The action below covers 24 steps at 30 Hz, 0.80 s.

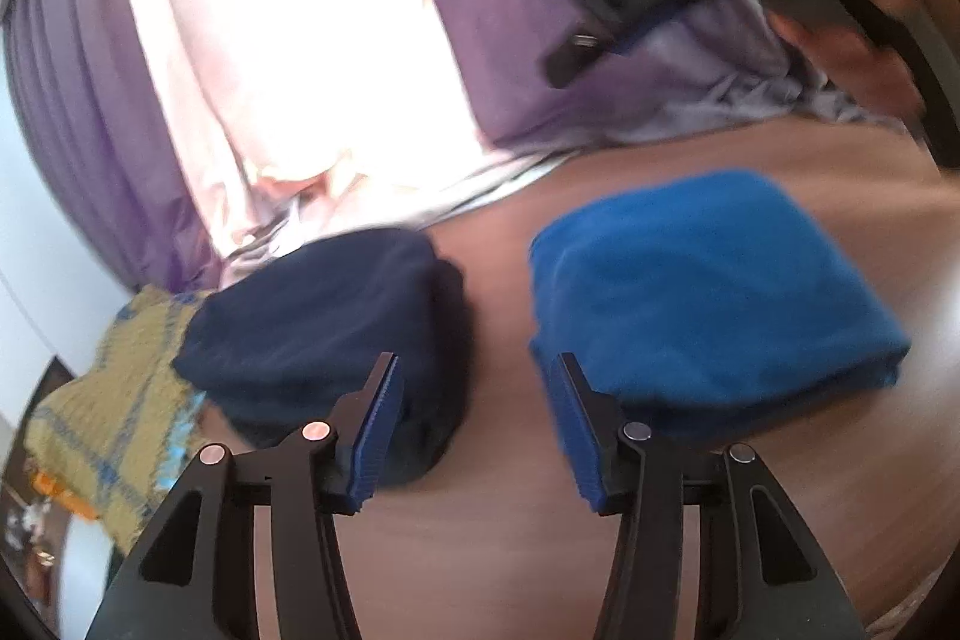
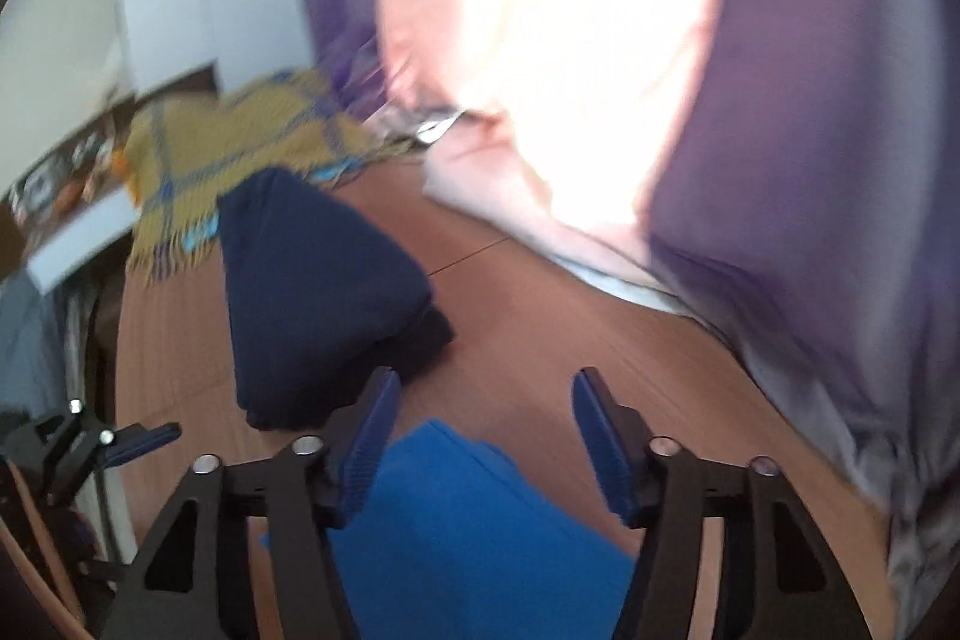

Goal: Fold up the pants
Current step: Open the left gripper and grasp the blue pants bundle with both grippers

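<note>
Folding looks finished: blue pants (image 1: 714, 292) lie as a folded bundle on the wooden table (image 1: 480, 550), right of navy folded pants (image 1: 324, 334). Left gripper (image 1: 477, 430) and right gripper (image 2: 486, 445) both hang released, empty; next, withdraw or fetch another garment.

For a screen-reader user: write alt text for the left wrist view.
Open left gripper, nothing between its fingers, above a brown table. Beyond it lie folded bright blue pants and, apart to their left, a folded dark navy garment. Purple curtains hang behind.
</note>
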Each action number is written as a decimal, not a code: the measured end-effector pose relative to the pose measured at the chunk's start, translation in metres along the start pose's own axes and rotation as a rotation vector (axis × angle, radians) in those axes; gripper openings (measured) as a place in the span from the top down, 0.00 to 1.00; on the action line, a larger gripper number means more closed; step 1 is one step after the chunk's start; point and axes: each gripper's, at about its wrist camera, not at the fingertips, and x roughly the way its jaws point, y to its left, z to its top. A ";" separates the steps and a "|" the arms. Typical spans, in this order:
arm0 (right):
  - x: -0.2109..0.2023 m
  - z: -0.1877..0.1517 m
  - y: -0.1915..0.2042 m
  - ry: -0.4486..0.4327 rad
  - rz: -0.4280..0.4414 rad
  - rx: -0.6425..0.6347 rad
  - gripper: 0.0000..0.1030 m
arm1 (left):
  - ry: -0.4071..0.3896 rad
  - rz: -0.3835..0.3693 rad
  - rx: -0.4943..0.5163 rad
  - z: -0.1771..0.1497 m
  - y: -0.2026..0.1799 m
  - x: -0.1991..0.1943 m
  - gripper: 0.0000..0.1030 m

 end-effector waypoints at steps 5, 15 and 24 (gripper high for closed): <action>-0.034 -0.043 -0.036 -0.020 -0.099 0.228 0.35 | 0.024 -0.188 -0.187 0.021 0.022 0.023 0.49; -0.034 -0.140 -0.057 0.037 -0.274 0.531 0.28 | 0.213 -0.434 -0.497 0.019 0.043 0.091 0.49; -0.015 -0.170 -0.061 0.050 -0.258 0.582 0.28 | 0.299 -0.424 -0.480 0.010 0.027 0.122 0.44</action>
